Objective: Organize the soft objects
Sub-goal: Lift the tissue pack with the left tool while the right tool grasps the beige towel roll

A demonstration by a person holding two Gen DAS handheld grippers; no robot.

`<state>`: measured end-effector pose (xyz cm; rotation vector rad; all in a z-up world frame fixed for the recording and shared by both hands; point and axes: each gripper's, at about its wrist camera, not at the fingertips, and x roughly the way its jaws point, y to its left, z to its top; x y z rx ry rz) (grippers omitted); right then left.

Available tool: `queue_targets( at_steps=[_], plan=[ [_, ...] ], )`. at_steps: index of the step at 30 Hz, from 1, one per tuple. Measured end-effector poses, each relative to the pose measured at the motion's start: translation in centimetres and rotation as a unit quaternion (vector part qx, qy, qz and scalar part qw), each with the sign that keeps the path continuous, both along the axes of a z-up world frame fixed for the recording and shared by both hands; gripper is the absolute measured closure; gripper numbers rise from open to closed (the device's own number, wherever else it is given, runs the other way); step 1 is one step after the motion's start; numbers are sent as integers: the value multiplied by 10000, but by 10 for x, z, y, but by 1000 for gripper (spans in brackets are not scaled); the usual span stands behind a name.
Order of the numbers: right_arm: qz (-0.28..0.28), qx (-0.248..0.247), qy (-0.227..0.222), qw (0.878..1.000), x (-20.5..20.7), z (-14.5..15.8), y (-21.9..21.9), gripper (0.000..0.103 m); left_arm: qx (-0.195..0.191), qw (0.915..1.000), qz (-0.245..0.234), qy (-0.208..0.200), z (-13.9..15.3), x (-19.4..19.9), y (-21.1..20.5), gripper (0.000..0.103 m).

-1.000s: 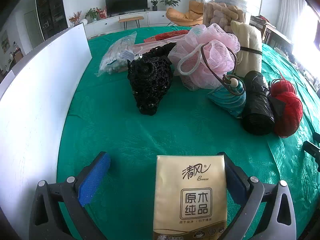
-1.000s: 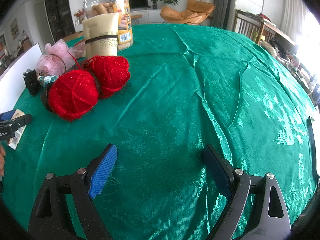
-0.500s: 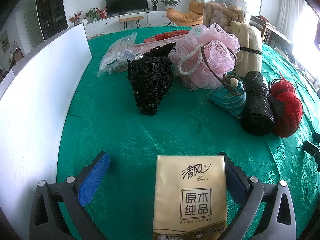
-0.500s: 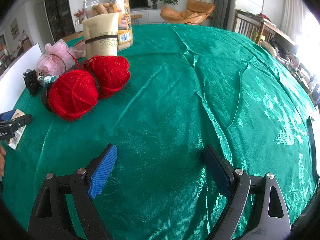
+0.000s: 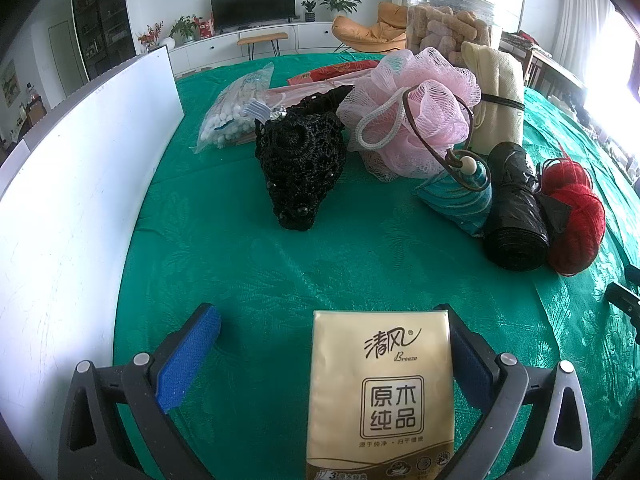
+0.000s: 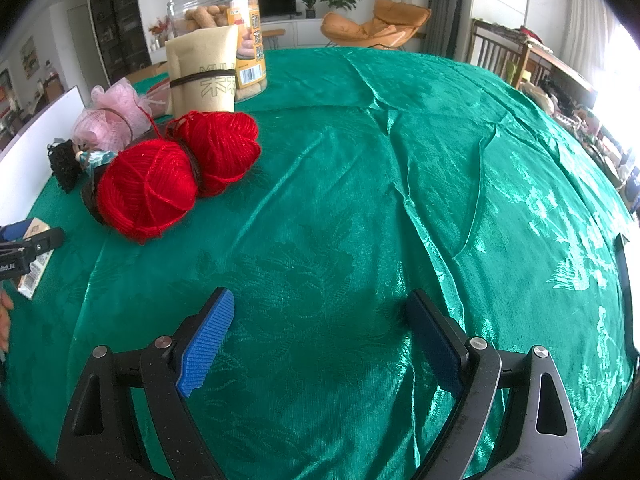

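Observation:
A gold tissue pack point(image 5: 382, 396) lies on the green cloth between the open jaws of my left gripper point(image 5: 328, 332), against the right finger and apart from the left one. Ahead lie a black crocheted pouch point(image 5: 300, 160), a pink bath pouf point(image 5: 416, 120), a teal pouch point(image 5: 460, 196), a black bag roll point(image 5: 516, 216) and red yarn point(image 5: 576, 220). My right gripper point(image 6: 320, 312) is open and empty over bare cloth. The red yarn point(image 6: 176, 176) sits to its far left, and the tissue pack point(image 6: 34, 252) shows at the left edge.
A white board point(image 5: 80, 184) stands along the table's left side. A bag of white pellets point(image 5: 232, 112), a beige pouch point(image 5: 500, 96) and a clear snack jar point(image 5: 448, 20) stand at the back. Wrinkled green cloth point(image 6: 440, 160) covers the right half.

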<state>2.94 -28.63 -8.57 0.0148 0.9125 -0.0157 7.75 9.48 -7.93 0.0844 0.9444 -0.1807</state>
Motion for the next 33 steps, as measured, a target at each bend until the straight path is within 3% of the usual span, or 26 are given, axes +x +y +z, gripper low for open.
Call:
queue_targets(
  at_steps=[3, 7, 9, 14, 20, 22, 23, 24, 30, 33],
  plan=[
    [-114, 65, -81, 9999, 0, 7, -5, 15, -1, 10000, 1, 0, 0, 0, 0, 0],
    [-88, 336, -909, 9953, -8, 44, -7, 15, 5, 10000, 5, 0, 0, 0, -1, 0],
    [173, 533, -1044, 9930, 7, 63, 3, 15, 4, 10000, 4, -1, 0, 0, 0, 0],
    [782, 973, -611, 9903, 94, 87, 50, 14, 0, 10000, 10, -1, 0, 0, 0, 0],
    [644, 1064, 684, 9899, 196, 50, 86, 15, -8, 10000, 11, 1, 0, 0, -1, 0],
    [599, 1198, 732, 9883, 206, 46, 82, 19, -5, 10000, 11, 0, 0, 0, -1, 0],
    [548, 1300, 605, 9881, 207, 49, 76, 40, -5, 10000, 10, 0, 0, 0, -1, 0],
    [501, 1332, 559, 9882, 206, 51, 70, 52, -6, 10000, 10, 0, 0, 0, -1, 0],
    [360, 1905, 323, 9805, 170, 90, 2, 54, -5, 10000, 10, 0, 0, 0, -1, 0],
    [593, 2219, 961, 9685, 152, 100, -24, 54, -3, 10000, 11, 0, 0, 0, -1, 0]
  ],
)
